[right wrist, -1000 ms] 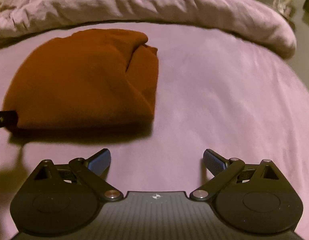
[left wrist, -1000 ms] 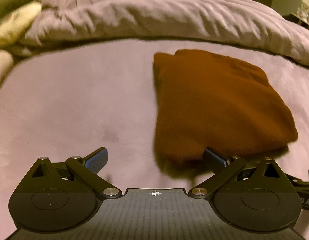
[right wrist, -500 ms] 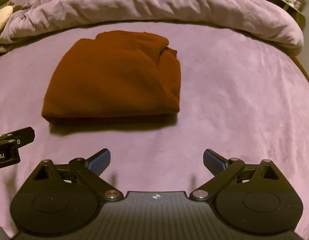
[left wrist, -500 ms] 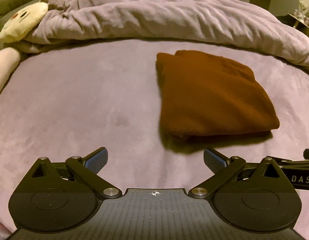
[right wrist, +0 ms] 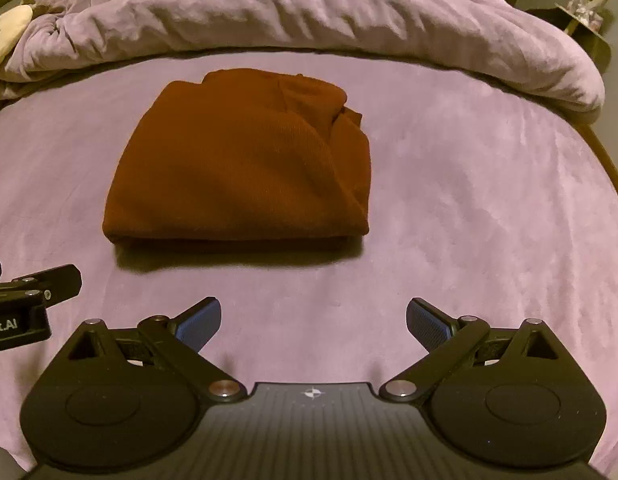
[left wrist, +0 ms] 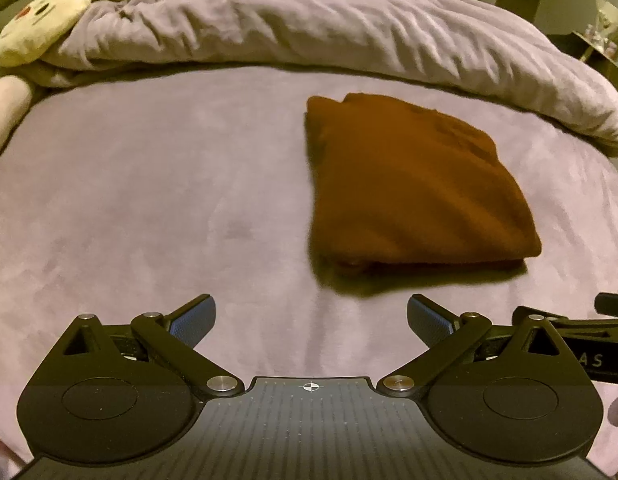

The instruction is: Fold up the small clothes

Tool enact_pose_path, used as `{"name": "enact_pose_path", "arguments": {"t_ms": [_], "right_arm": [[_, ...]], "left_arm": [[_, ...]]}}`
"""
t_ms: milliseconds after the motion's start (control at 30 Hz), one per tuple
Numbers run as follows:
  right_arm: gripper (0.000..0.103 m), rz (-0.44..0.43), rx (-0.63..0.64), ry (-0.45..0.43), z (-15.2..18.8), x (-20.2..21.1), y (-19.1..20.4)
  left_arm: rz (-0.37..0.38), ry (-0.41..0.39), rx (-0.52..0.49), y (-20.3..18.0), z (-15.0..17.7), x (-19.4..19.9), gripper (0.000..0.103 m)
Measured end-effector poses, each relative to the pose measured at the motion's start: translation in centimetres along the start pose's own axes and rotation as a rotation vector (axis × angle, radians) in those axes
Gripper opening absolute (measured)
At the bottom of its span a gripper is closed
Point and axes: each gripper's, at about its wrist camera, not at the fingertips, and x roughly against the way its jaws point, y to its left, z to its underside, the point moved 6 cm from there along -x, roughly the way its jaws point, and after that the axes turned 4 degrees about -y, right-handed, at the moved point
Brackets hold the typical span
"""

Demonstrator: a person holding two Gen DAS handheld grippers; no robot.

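From the left wrist view, the left gripper [left wrist: 311, 316] hovers low over the bed [left wrist: 149, 200], jaws apart and empty; one folded brown garment [left wrist: 409, 192] lies ahead, to the right. From the right wrist view, the right gripper [right wrist: 313, 318] hovers likewise, jaws apart; the garment [right wrist: 245, 168] lies ahead-left, before one duvet [right wrist: 309, 12].
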Motion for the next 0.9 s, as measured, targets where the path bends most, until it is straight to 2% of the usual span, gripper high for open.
{"name": "enact_pose_path", "arguments": {"t_ms": [900], "right_arm": [[0.099,-0.002,-0.017,-0.012,-0.23,0.63,-0.20]], "left_arm": [[0.012,0.012,-0.029,-0.77,0.52,0.21,0.103]]}}
